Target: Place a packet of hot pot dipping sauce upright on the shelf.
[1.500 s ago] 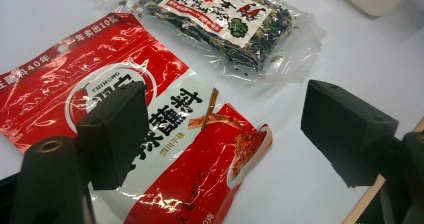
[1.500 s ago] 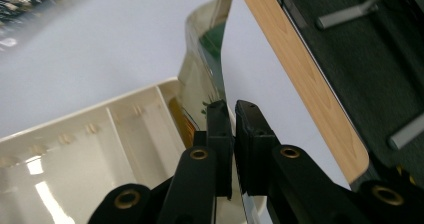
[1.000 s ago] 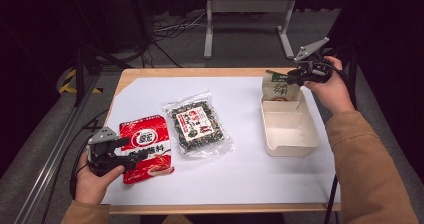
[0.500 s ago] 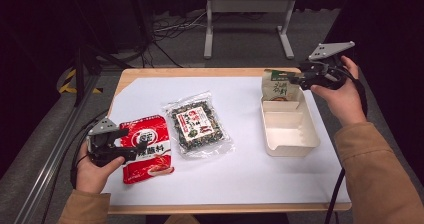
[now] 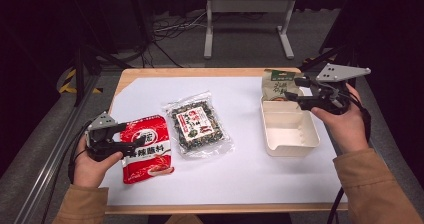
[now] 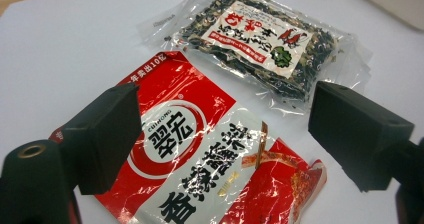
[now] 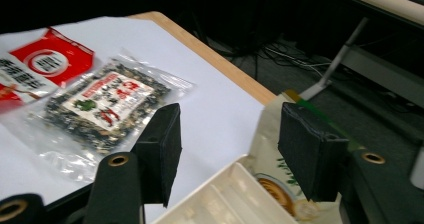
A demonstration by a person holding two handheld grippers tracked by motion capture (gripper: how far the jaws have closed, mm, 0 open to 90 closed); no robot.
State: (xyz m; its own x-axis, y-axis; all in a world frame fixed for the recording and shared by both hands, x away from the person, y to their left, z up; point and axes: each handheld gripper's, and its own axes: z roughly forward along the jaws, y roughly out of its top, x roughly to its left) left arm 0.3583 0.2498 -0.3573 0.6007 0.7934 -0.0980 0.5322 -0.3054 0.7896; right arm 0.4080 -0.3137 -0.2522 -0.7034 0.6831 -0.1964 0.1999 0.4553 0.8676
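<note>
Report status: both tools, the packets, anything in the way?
Left tool open over red packet, no grip. Right tool open, jaws just closing, empty, beside green packet standing in white tray. Clear packet between; nothing blocking.

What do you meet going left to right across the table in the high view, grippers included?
Left gripper → red packet → clear packet of dark snack mix → cream tray → right gripper. The green pouch stands behind the tray's far end, so I leave it unplaced.
</note>
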